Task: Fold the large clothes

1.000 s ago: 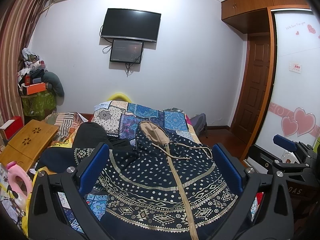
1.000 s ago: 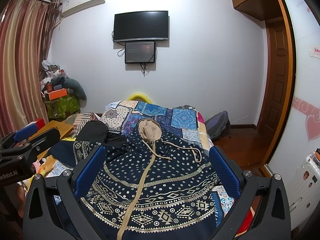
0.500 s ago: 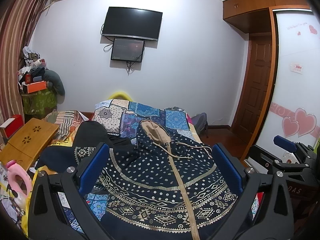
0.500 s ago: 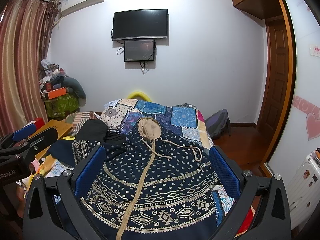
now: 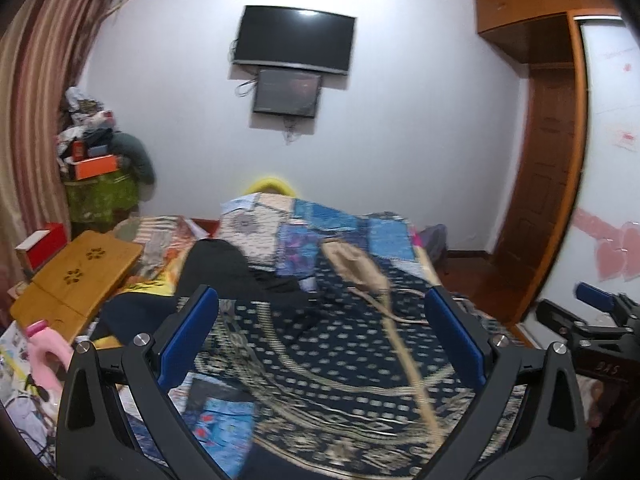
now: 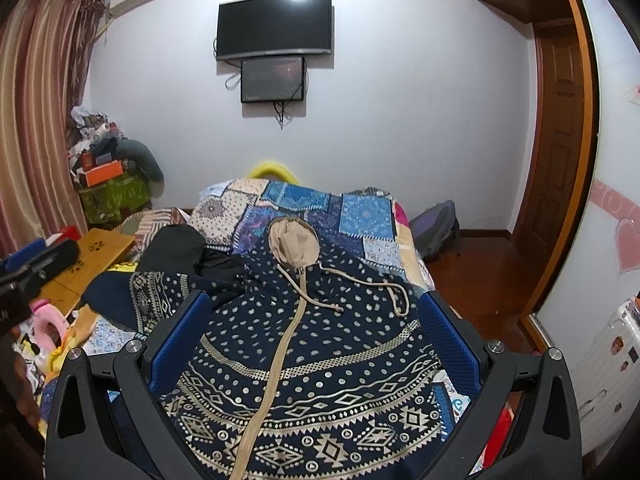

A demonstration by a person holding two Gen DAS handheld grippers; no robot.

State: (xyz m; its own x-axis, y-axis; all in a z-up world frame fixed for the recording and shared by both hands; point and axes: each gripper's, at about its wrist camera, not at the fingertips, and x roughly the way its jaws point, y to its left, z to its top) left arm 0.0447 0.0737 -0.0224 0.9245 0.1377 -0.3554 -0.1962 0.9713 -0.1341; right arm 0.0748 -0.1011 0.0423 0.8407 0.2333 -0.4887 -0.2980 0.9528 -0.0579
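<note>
Compared with the view half a second earlier, the left gripper [image 5: 320, 336] has swung: its picture is now smeared by motion blur and the hoodie [image 6: 304, 344] sits lower and more to the right between its fingers, while the right gripper [image 6: 316, 332] shows an almost unchanged, sharp view. Both grippers hover over the garment with their blue-padded fingers spread wide and nothing between them. Task object: the navy patterned hoodie lies zip-side up on the bed [image 6: 360, 216], over a patchwork cover, its beige-lined hood [image 6: 294, 242] toward the far wall and its hem nearest the cameras; one sleeve [image 6: 148, 300] stretches out to the left, partly under a black garment [image 6: 176, 246], and the other sleeve cannot be made out. By this evidence, folding has not yet begun, and the left-hand motion is probably the start of a reach toward the left sleeve or hem edge. Containers: a green patterned bin or covered stand [image 6: 114, 196] stands in the far left corner, piled with an orange box [image 6: 104, 172] and loose clutter; whether anything lies inside it cannot be told. A small wooden table [image 5: 76, 276] stands left of the bed, with a pink bottle [image 5: 46, 346] just beside its near end.
</note>
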